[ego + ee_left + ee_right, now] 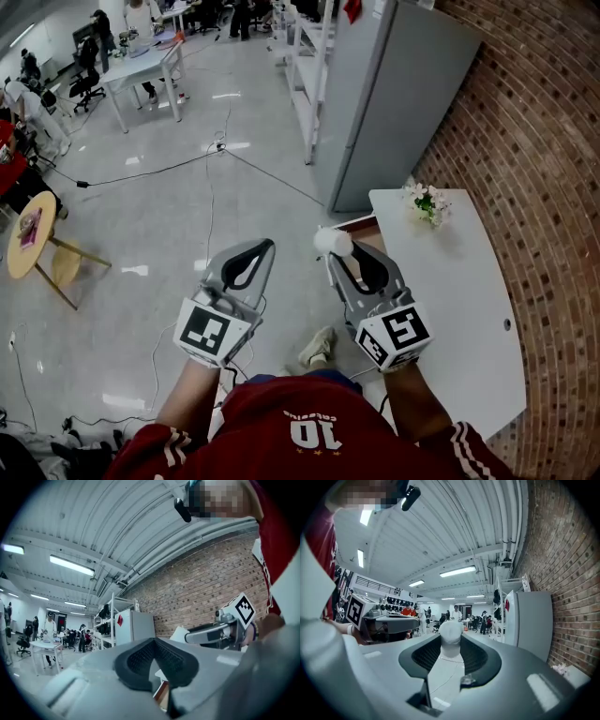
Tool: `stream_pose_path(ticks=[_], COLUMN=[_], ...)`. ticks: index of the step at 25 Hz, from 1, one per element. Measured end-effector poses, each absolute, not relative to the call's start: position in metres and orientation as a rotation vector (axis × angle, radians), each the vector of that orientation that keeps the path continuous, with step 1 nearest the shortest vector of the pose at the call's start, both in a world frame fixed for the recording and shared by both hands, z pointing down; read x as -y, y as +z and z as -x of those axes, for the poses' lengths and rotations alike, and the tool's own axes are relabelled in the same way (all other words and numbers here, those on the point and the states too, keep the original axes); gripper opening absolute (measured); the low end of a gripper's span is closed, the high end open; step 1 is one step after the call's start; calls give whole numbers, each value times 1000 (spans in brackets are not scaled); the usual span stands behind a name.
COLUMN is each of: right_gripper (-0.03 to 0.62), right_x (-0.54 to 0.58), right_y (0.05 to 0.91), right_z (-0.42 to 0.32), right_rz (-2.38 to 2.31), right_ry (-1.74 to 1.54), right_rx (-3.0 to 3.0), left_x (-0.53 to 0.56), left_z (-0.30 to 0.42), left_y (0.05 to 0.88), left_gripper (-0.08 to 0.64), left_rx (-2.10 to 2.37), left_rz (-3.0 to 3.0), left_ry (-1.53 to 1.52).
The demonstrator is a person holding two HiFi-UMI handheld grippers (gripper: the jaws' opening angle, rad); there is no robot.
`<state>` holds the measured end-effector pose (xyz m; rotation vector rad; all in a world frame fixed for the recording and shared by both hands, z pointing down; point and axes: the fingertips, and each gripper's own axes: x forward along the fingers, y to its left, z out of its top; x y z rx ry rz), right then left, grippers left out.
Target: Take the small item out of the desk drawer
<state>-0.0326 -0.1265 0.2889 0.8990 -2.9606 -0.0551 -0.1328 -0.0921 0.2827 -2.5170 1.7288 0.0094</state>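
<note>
Right tongs (337, 255) are clamping a small white item (333, 241) at their very tips, and the right gripper view is showing the pads pressing on both sides of the rounded lump (451, 631) with the rest of the throat standing wide behind it. Left tongs (265, 246) are sitting closed, tips meeting, with nothing between them. The item is hanging in the air, out of the drawer, just off the left edge of the white desk (450, 300) and over a reddish-brown strip (354, 224) that is probably the rim of the open drawer, though too little of it is showing to be sure. It is looking roundish, so no long axis is offering itself. The bare desk top is lying to the right of the tongs and slightly ahead of them, which is the relation any setting-down is going to turn on. The right hand is the nearer one by far, while the left is idling well apart over the floor. A small bunch of flowers (427, 204) is standing near the desk's far end, clear of that path. As for writing, the red shirt (309, 431) is bearing a "10" under smaller lettering too blurred to read.
</note>
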Motion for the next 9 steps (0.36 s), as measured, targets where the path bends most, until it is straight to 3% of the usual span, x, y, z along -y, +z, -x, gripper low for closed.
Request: stream_pose_path(ticks=[9], right_gripper=[132], right_x=[126], right_y=[284], right_z=[33], right_rz=[-895], right_ry=[-70], right_rx=[2967], left_x=[97], left_z=[125], left_y=[281], left_gripper=[-2], left_rx=[-1686], left_rz=[2538], left_ry=[10])
